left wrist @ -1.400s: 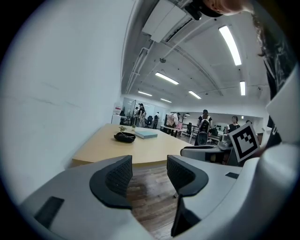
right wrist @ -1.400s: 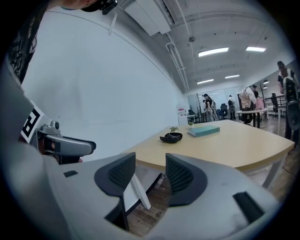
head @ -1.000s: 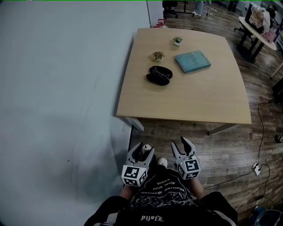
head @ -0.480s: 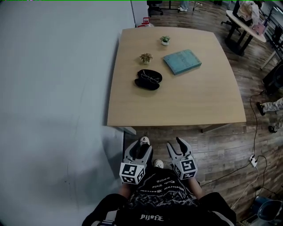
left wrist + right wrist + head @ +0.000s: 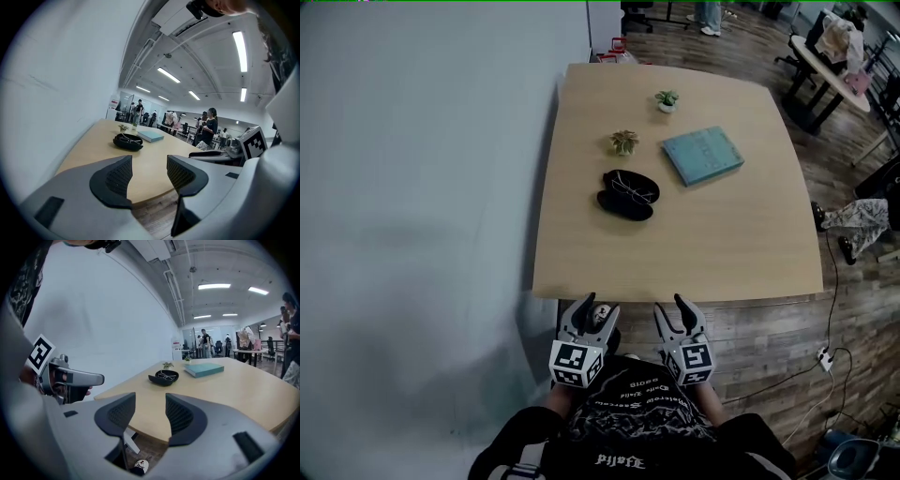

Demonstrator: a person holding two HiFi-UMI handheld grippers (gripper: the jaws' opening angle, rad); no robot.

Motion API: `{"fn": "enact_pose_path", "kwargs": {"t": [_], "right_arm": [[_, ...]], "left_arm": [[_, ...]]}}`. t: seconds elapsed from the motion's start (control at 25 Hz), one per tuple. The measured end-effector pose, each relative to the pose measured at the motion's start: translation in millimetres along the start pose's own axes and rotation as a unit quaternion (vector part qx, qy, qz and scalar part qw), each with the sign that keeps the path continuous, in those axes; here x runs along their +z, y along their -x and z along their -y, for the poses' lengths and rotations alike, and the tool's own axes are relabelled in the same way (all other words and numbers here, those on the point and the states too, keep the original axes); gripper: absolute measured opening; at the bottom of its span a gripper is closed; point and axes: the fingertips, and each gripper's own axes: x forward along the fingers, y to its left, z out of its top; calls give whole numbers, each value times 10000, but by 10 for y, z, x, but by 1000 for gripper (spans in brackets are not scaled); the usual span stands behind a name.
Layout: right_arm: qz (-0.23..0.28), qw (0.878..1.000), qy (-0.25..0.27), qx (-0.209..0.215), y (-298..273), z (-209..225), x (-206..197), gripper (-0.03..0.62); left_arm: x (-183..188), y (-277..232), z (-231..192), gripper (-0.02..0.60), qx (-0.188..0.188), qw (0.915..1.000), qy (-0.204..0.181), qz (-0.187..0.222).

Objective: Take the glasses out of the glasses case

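A plain pale wall (image 5: 412, 187) fills the left of the scene, and the wooden table (image 5: 694, 253) stands with its left edge close beside it. The left gripper (image 5: 592, 314) is held low in front of the person's body, short of the near table edge. Its jaws stand partly apart with nothing between them, probably because it is not yet within reach of anything.

On the left half of the table, well apart from both grippers, the black glasses case (image 5: 624, 204) lies open. The glasses (image 5: 635, 188) rest in its far half, so the lid needs no work (only the lifting out remains). A small potted plant (image 5: 624, 142) sits just beyond the case, and a second one (image 5: 667, 99) stands farther off, near the far edge.

The right gripper (image 5: 675, 314) hangs beside the left one at the same height, its jaws likewise partly open and empty. Both point toward the case, which suggests an approach is being lined up. Right of the case, a teal book (image 5: 702, 156) lies flat, clear of the likely path.
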Motion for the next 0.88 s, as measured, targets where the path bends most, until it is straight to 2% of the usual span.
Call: {"fn": "enact_pose_path", "kwargs": {"t": [0.28,0.52,0.72,0.88], "right_arm": [[14,9998,133,-156,-585,51,365,212],[-107,9995,265,-119,-990,-8,441,212],[-268,9979,569,-142,-1243,6,533,212],[-274,9981,544,-86,-1355,58,618,212]], "left_arm": [[415,-441,-498,237,-201,9997,-40,151],[591,-749,-740,236,-452,9986,-192,182],[726,-927,-888,238,-351,9989,205,226],[798,-1067,-900,236,-379,9990,70,238]]}}
